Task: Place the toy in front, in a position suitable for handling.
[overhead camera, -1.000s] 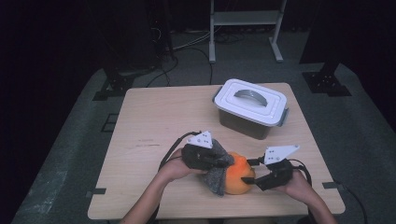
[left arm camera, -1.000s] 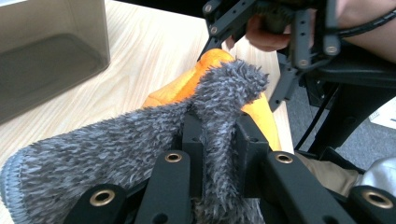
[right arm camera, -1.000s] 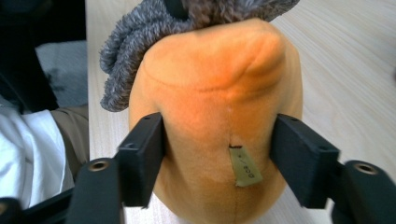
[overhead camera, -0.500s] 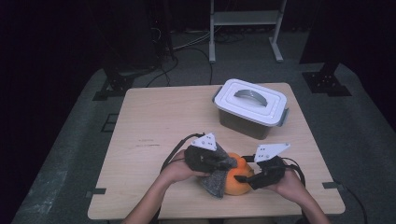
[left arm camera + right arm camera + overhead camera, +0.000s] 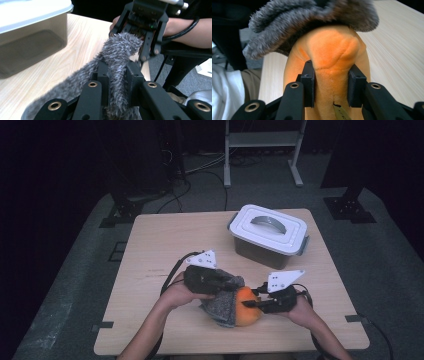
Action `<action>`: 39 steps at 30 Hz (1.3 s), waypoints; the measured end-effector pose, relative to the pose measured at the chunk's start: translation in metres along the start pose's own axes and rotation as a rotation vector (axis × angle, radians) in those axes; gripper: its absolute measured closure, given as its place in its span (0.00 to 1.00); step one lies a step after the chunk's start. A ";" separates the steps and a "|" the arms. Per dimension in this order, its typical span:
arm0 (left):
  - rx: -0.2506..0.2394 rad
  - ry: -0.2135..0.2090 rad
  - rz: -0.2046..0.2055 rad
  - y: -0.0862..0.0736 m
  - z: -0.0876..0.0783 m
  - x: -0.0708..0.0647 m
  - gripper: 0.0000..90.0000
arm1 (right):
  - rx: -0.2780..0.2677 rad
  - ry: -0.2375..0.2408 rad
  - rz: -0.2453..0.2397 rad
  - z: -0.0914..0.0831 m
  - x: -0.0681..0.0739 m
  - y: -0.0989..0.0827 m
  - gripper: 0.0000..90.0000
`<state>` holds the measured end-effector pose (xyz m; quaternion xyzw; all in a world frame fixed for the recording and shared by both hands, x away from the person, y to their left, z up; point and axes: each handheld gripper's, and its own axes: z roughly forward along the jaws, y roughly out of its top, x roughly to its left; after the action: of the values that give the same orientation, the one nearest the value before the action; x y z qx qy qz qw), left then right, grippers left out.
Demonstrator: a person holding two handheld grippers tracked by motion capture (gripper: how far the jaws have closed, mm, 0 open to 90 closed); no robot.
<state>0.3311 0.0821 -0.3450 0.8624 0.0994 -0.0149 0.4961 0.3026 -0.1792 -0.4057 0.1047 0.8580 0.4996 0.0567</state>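
The grey fuzzy cloth (image 5: pixel 117 57), at the centre of the left gripper view, looked like shaggy fleece with a rough, bristly nap. The orange plush toy (image 5: pixel 332 57), mid-frame in the right gripper view, had a short, soft, velvety pile, matt, with stitched seams and a small paper-like tag at the bottom. The table (image 5: pixel 165 245) showed pale, smooth wood grain with a dull sheen. The storage box (image 5: pixel 270 237), right of centre in the high view, was plastic: a smooth white lid over a translucent, smoky-grey tub. The jaws of both grippers were matt black plastic with brass-coloured metal eyelets.
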 end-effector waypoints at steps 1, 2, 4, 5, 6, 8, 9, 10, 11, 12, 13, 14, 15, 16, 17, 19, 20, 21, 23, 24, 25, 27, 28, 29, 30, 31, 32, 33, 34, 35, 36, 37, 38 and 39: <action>0.001 -0.003 -0.001 0.000 -0.001 0.000 0.86 | -0.007 0.016 -0.012 0.004 0.001 0.003 0.71; 0.008 -0.012 -0.001 -0.001 -0.001 0.000 0.86 | -0.010 0.027 -0.023 0.007 0.001 0.006 0.71; 0.044 -0.017 -0.008 -0.006 0.003 0.000 0.86 | 0.012 0.046 -0.070 0.014 0.003 0.010 0.70; 0.056 -0.020 -0.015 -0.009 0.004 0.001 0.86 | 0.042 0.054 -0.095 0.018 0.003 0.010 0.70; 0.049 -0.031 -0.030 -0.014 0.006 0.003 0.86 | 0.047 0.059 -0.107 0.020 0.004 0.008 0.70; 0.029 -0.043 -0.052 -0.021 0.006 0.004 0.86 | 0.028 0.077 -0.108 0.019 0.001 0.003 0.70; 0.028 -0.042 -0.052 -0.023 0.005 0.005 0.86 | 0.022 0.079 -0.107 0.017 0.000 0.000 0.70; 0.023 -0.042 -0.061 -0.026 0.005 0.005 0.86 | 0.020 0.082 -0.114 0.015 -0.001 -0.003 0.70; 0.019 -0.043 -0.068 -0.028 0.004 0.005 0.86 | 0.016 0.090 -0.112 0.012 -0.002 -0.006 0.70; 0.019 -0.042 -0.072 -0.031 0.003 0.006 0.86 | 0.013 0.096 -0.106 0.008 -0.003 -0.010 0.69; 0.017 -0.038 -0.076 -0.033 0.002 0.006 0.86 | 0.008 0.098 -0.105 0.005 -0.005 -0.013 0.69; 0.016 -0.037 -0.080 -0.034 0.001 0.007 0.86 | 0.002 0.099 -0.092 0.002 -0.006 -0.016 0.68; 0.012 -0.035 -0.085 -0.035 0.001 0.007 0.86 | 0.000 0.095 -0.086 -0.001 -0.009 -0.019 0.67; 0.007 -0.032 -0.089 -0.036 0.001 0.007 0.86 | -0.003 0.087 -0.063 -0.003 -0.011 -0.021 0.65; 0.006 -0.029 -0.092 -0.036 0.001 0.007 0.86 | -0.006 0.085 -0.040 -0.005 -0.012 -0.023 0.61; 0.007 -0.026 -0.091 -0.035 0.003 0.005 0.86 | -0.015 0.088 0.024 -0.007 -0.016 -0.025 0.53; 0.010 -0.021 -0.092 -0.035 0.004 0.005 0.86 | -0.010 0.085 0.045 -0.008 -0.016 -0.024 0.48; 0.008 -0.019 -0.099 -0.035 0.005 0.004 0.86 | 0.003 0.074 0.068 -0.009 -0.015 -0.023 0.44; 0.010 -0.019 -0.104 -0.035 0.005 0.004 0.86 | 0.028 0.051 0.114 -0.012 -0.011 -0.021 0.38; 0.010 -0.018 -0.107 -0.035 0.005 0.003 0.86 | 0.033 0.038 0.130 -0.013 -0.009 -0.020 0.37; 0.011 -0.019 -0.107 -0.034 0.005 0.003 0.86 | 0.020 0.028 0.145 -0.017 -0.005 -0.019 0.37; 0.006 -0.027 -0.099 -0.033 0.008 0.002 0.86 | -0.010 0.016 0.176 -0.020 0.002 -0.018 0.36; 0.008 -0.030 -0.094 -0.031 0.009 0.000 0.86 | 0.006 -0.008 0.188 -0.019 0.005 -0.016 0.34; 0.008 -0.035 -0.089 -0.030 0.011 -0.002 0.86 | 0.013 -0.022 0.190 -0.018 0.008 -0.015 0.34; 0.010 -0.037 -0.085 -0.028 0.013 -0.004 0.86 | 0.025 -0.041 0.190 -0.016 0.010 -0.013 0.33; 0.023 -0.039 -0.072 -0.027 0.015 -0.006 0.86 | 0.034 -0.048 0.190 -0.013 0.011 -0.012 0.33; 0.032 -0.042 -0.064 -0.026 0.016 -0.008 0.86 | 0.038 -0.040 0.181 -0.010 0.012 -0.011 0.33; 0.032 -0.042 -0.064 -0.026 0.016 -0.008 0.85 | 0.048 -0.035 0.161 -0.008 0.012 -0.012 0.35; 0.043 -0.038 -0.054 -0.026 0.017 -0.011 0.85 | 0.051 -0.021 0.153 -0.005 0.011 -0.013 0.39; 0.041 -0.036 -0.054 -0.027 0.016 -0.011 0.85 | 0.048 -0.007 0.151 -0.004 0.010 -0.014 0.44; 0.040 -0.036 -0.055 -0.027 0.014 -0.011 0.85 | 0.046 0.007 0.141 -0.003 0.008 -0.015 0.49; 0.035 -0.033 -0.053 -0.027 0.012 -0.011 0.85 | 0.046 0.017 0.128 -0.003 0.008 -0.016 0.53; 0.027 -0.025 -0.055 -0.026 0.007 -0.009 0.85 | 0.041 0.025 0.102 -0.003 0.007 -0.016 0.57; 0.015 -0.020 -0.059 -0.025 0.005 -0.008 0.85 | 0.040 0.030 0.064 -0.003 0.007 -0.017 0.60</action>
<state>0.3187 0.0889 -0.3680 0.8626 0.1197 -0.0389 0.4900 0.2931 -0.1882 -0.4185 0.1256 0.8648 0.4855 0.0258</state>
